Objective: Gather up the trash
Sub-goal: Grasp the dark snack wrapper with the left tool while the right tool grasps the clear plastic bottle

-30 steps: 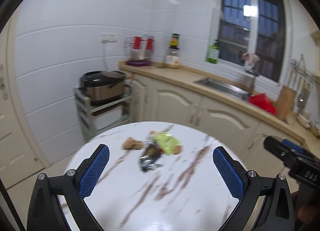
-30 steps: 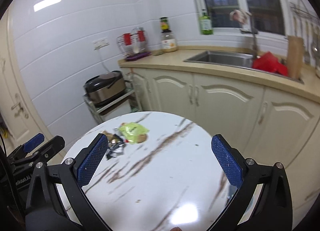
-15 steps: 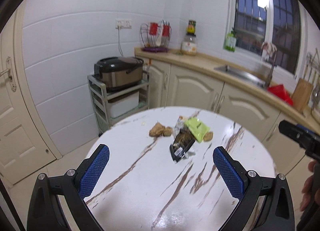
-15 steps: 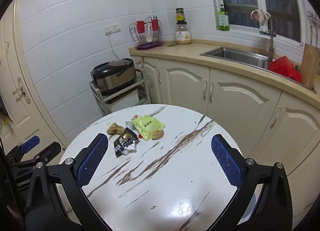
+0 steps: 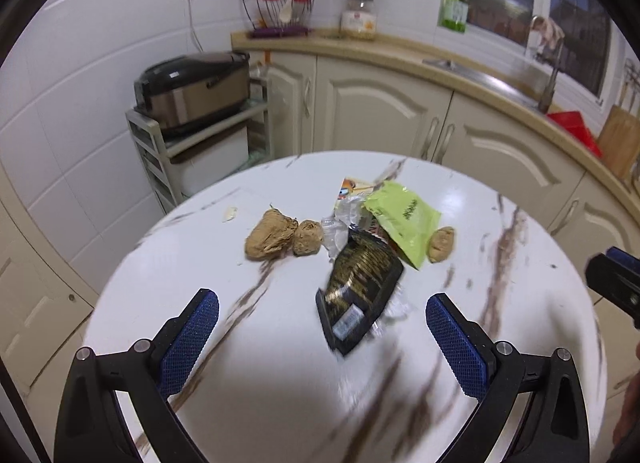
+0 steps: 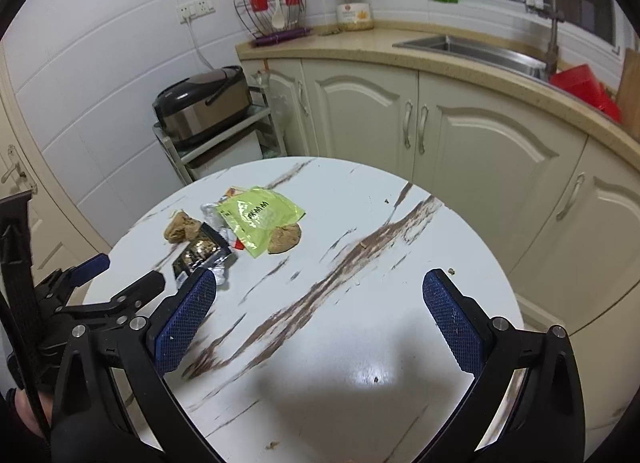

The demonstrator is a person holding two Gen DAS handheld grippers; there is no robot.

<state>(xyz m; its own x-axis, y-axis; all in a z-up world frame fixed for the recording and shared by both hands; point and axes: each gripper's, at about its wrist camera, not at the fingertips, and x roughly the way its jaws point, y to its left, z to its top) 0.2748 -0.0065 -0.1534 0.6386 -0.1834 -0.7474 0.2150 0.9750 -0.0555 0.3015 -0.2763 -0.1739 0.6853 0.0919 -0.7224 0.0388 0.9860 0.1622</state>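
A small heap of trash lies on a round white marble table [image 5: 280, 363]: a black and gold wrapper [image 5: 360, 295], a lime green packet [image 5: 404, 219], crumpled clear film [image 5: 340, 223] and three brown lumps, two [image 5: 270, 235] at the left and one [image 5: 440, 245] at the right. My left gripper [image 5: 320, 339] is open and empty, just short of the black wrapper. In the right wrist view the same heap sits left of centre, with the green packet [image 6: 260, 219] and the black wrapper [image 6: 200, 255]. My right gripper [image 6: 320, 323] is open and empty over bare table.
Cream cabinets and a counter with a sink [image 6: 472, 47] curve behind the table. A rice cooker [image 5: 192, 91] sits on a rack at the left. A jar [image 5: 360, 19] and utensil holder [image 5: 280, 7] stand on the counter. The left gripper shows at the right wrist view's left edge [image 6: 96, 295].
Both grippers have tilted down and moved closer to the table; the trash heap now looks larger and nearer, most of all to the left gripper. Both stay open.
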